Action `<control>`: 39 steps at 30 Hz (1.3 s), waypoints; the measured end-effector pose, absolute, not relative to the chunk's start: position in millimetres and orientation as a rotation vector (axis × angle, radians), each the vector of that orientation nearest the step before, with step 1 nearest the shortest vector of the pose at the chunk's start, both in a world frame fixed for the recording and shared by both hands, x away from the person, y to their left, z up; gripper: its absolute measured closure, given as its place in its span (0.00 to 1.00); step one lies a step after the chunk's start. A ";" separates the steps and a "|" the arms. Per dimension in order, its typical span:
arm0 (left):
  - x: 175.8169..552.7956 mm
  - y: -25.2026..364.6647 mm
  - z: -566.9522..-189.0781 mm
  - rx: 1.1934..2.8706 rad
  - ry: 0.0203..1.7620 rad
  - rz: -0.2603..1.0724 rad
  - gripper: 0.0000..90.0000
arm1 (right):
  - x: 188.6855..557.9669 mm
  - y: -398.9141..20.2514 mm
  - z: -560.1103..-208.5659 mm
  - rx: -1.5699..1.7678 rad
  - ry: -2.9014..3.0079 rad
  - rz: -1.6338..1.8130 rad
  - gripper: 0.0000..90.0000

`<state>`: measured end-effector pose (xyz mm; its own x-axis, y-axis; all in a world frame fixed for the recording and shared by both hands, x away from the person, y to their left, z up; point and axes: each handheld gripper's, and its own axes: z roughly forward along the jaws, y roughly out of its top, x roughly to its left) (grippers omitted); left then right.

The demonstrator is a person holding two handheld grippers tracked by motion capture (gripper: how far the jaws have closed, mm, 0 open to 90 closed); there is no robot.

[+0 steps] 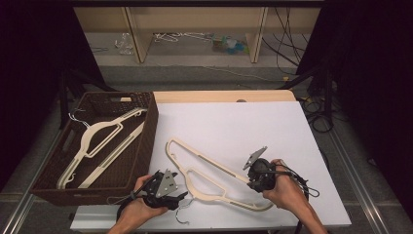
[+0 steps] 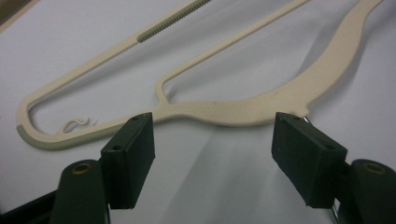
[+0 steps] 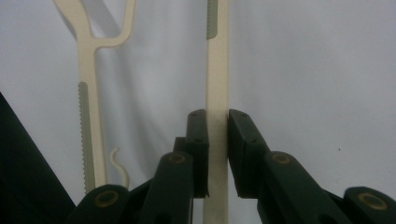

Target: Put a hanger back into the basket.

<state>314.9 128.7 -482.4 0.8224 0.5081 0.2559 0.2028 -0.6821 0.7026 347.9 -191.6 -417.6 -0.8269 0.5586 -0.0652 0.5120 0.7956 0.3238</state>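
Clamping cream hanger (image 3: 217, 84) bar, right tool (image 3: 217, 135), left tool (image 2: 212, 154) open nearby, hanger's hook half-hidden.

Dim, soft high view with dark edges; both gripper views evenly lit, shadows faint, close jaws blurred.

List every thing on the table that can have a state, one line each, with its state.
Cream hanger: lying on the white table, bottom bar clamped by the right gripper.
Right gripper: jaws shut on the hanger's bar.
Left gripper: jaws open, nothing between them, close to the hanger's neck.
Brown basket: open-topped, at the table's left edge.
Hangers in basket: lying flat inside.
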 end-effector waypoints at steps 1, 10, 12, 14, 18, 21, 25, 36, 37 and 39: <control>315.1 128.2 -482.1 2.342 0.499 0.591 0.33 | 347.8 -191.5 -417.4 0.849 2.825 0.441 0.88; 314.8 115.5 -483.7 2.417 0.366 0.685 0.32 | 348.2 -192.5 -416.6 0.836 2.837 0.445 0.88; 314.1 111.9 -484.3 2.431 0.335 0.700 0.32 | 347.9 -192.9 -415.4 0.840 2.840 0.436 0.88; 313.6 108.5 -485.0 2.453 0.296 0.721 0.32 | 347.9 -193.7 -413.3 0.836 2.839 0.438 0.88; 313.6 105.9 -485.6 2.459 0.285 0.731 0.32 | 348.0 -195.1 -408.1 0.826 2.838 0.440 0.89; 313.8 104.5 -486.0 2.455 0.280 0.741 0.32 | 348.0 -195.2 -407.0 0.823 2.835 0.440 0.89; 313.1 101.5 -486.5 2.451 0.263 0.759 0.32 | 348.3 -197.1 -404.2 0.819 2.838 0.456 0.89; 307.3 92.6 -486.6 2.465 0.161 0.821 0.34 | 352.2 -205.2 -399.9 0.833 2.849 0.507 0.89; 306.5 91.6 -486.9 2.465 0.164 0.817 0.34 | 352.2 -205.2 -399.9 0.833 2.849 0.507 0.89; 306.2 89.8 -486.7 2.461 0.154 0.845 0.33 | 352.2 -205.7 -397.9 0.837 2.855 0.512 0.89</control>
<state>306.2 89.8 -486.7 0.7979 0.2694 0.5392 -0.0614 -0.8536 0.5174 352.2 -205.7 -397.9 -0.8393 0.5432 -0.0219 0.5018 0.7895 0.3536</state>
